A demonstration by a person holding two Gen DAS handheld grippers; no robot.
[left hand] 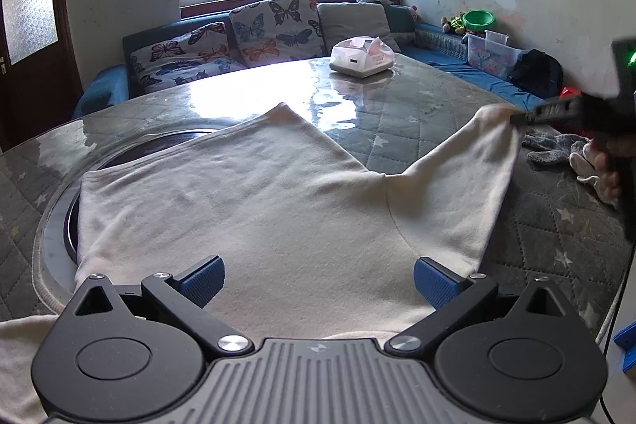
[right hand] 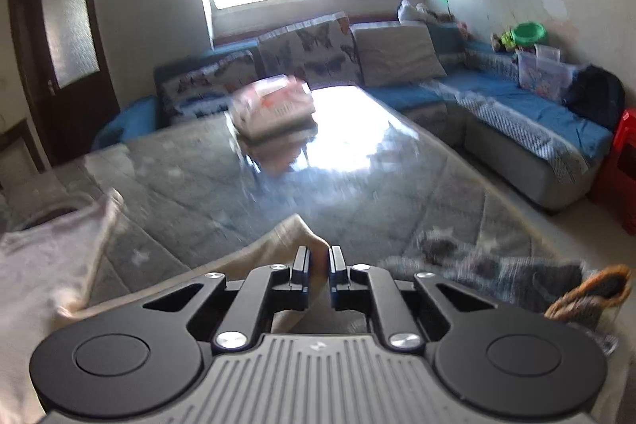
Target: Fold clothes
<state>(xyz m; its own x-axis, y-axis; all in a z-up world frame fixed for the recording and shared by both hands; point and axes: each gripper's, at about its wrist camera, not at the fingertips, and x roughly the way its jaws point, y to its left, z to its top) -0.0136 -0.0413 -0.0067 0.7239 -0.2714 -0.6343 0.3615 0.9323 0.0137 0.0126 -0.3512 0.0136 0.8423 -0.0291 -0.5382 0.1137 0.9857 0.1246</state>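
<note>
At right of the left-wrist frame, right gripper pinching the cream garment's sleeve tip – stretched taut for folding – left gripper spread wide, holding nothing.

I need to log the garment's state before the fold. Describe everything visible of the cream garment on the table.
The cream garment looks like soft knit cotton, plain, slightly dingy in places. It lies mostly flat on the quilted grey table cover, partly over a dark round inset. One corner points toward the sofa. A sleeve-like part reaches to the right, with a seam where it joins the body; its tip is pinched in the shut right gripper and lifted a little. The left gripper hovers open above the near part.
</note>
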